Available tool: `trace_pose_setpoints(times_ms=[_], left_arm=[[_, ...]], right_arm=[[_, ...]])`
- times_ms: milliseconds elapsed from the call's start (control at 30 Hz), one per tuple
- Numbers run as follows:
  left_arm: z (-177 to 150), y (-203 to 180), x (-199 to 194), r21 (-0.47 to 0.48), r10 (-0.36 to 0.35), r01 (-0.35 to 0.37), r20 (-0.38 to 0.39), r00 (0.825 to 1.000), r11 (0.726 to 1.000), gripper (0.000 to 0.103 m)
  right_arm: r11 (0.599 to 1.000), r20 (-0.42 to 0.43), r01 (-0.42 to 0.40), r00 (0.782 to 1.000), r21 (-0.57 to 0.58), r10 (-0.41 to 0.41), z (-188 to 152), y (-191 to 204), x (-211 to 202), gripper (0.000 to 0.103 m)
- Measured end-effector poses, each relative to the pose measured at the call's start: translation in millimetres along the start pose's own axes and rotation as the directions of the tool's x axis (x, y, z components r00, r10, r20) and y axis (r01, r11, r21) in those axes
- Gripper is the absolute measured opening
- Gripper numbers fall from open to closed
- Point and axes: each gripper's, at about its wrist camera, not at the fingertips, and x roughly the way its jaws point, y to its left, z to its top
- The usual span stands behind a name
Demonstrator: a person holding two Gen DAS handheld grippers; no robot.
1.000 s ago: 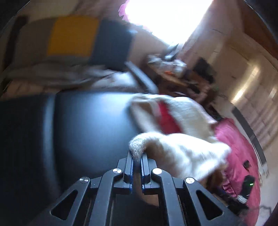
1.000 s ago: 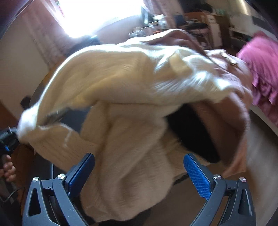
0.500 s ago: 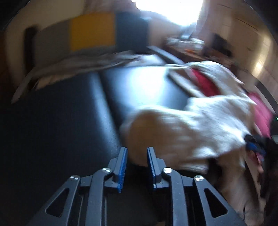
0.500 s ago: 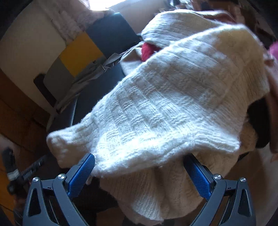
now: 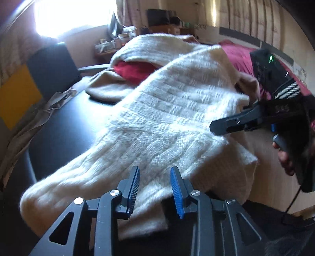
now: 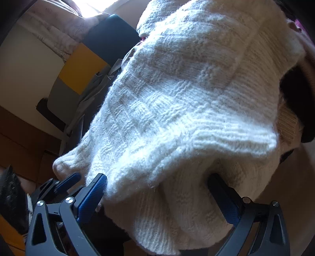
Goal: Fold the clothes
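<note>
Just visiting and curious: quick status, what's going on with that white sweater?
Left hand-held gripper open at sweater edge. Right hand-held gripper open, straddling a hanging fold. Red garment underneath. Nothing blocking.

Lived-in home bedroom, pink bedspread (image 5: 239,52), curtained window (image 5: 65,17) (sunlit), cluttered desk (image 5: 118,42)

The knitted sweater (image 5: 157,122) lay across the couch seat (image 5: 65,126), over another garment (image 5: 135,70) at its far end (cushions (image 5: 51,67) stood far left).
</note>
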Motion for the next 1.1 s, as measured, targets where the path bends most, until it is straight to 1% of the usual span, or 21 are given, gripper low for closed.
trace_pose_setpoints(times_ms=[167, 200, 233, 267, 300, 333, 367, 433, 500, 567, 600, 633, 767, 967, 1000, 1033, 1067, 1100], left_arm=[[-5, 1, 17, 0.064, 0.033, -0.031, -0.031, 0.999, 0.997, 0.034], [-7, 0, 23, 0.079, 0.05, -0.047, -0.038, 0.998, 0.996, 0.035], [-10, 0, 31, 0.104, 0.089, -0.084, -0.038, 0.995, 0.991, 0.038], [-12, -1, 35, 0.122, 0.12, -0.117, -0.019, 0.993, 0.986, 0.038], [-13, -1, 35, 0.121, 0.138, -0.137, 0.003, 0.99, 0.983, 0.034], [-12, 1, 37, 0.099, 0.139, -0.139, 0.004, 0.99, 0.985, 0.026], [-11, 6, 37, 0.054, 0.123, -0.122, -0.003, 0.992, 0.991, 0.022], [-8, 19, 30, -0.063, 0.084, -0.083, 0.005, 0.996, 0.995, 0.005], [-8, 32, 23, -0.157, 0.055, -0.051, 0.022, 0.998, 0.986, 0.005], [-12, 47, 12, -0.251, 0.013, -0.001, 0.047, 0.999, 0.968, 0.004], [-15, 52, 8, -0.275, 0.002, 0.014, 0.056, 0.998, 0.961, 0.004], [-17, 55, 3, -0.284, 0.006, 0.012, 0.062, 0.998, 0.959, 0.004], [-21, 55, -8, -0.271, 0.015, 0.004, 0.069, 0.998, 0.963, 0.004], [-19, 52, -13, -0.242, 0.06, -0.041, 0.071, 0.996, 0.969, 0.004], [-18, 52, -14, -0.237, 0.067, -0.049, 0.071, 0.995, 0.97, 0.005], [-18, 51, -15, -0.232, 0.075, -0.056, 0.071, 0.995, 0.971, 0.009], [-18, 51, -16, -0.227, 0.082, -0.064, 0.072, 0.994, 0.972, 0.013], [-18, 49, -20, -0.216, 0.08, -0.059, 0.092, 0.992, 0.975, 0.022]], right_arm=[[1.0, 0.0, -0.003, 1.0, -0.006, 0.003, 2, 0, 6, 0.103], [1.0, 0.0, 0.0, 1.0, -0.012, 0.0, 1, 1, 7, 0.103], [1.0, -0.001, 0.004, 1.0, -0.018, -0.004, 1, 2, 8, 0.103], [1.0, 0.003, 0.007, 1.0, -0.022, -0.007, 1, 3, 8, 0.103], [1.0, 0.016, 0.01, 1.0, -0.023, -0.009, 2, 2, 4, 0.103], [1.0, 0.028, 0.012, 1.0, -0.025, -0.012, 3, 2, 0, 0.103], [1.0, 0.041, 0.015, 0.999, -0.026, -0.014, 3, 1, -4, 0.103], [0.999, 0.065, 0.021, 0.998, -0.028, -0.019, 5, 0, -12, 0.103], [0.999, 0.09, 0.026, 0.996, -0.03, -0.023, 6, -1, -21, 0.103], [0.999, 0.115, 0.032, 0.993, -0.032, -0.028, 7, -2, -29, 0.103], [0.999, 0.128, 0.035, 0.991, -0.033, -0.03, 8, -3, -33, 0.103], [0.999, 0.14, 0.037, 0.99, -0.033, -0.032, 8, -4, -37, 0.103], [0.998, 0.178, 0.058, 0.982, -0.021, -0.053, 19, -11, -45, 0.103], [0.995, 0.224, 0.098, 0.97, 0.015, -0.099, 43, -27, -51, 0.103], [0.994, 0.231, 0.104, 0.967, 0.022, -0.106, 47, -30, -52, 0.103], [0.994, 0.238, 0.11, 0.965, 0.028, -0.114, 51, -32, -53, 0.103], [0.993, 0.245, 0.116, 0.962, 0.034, -0.121, 55, -35, -54, 0.102], [0.992, 0.253, 0.123, 0.959, 0.041, -0.129, 59, -38, -55, 0.086]])
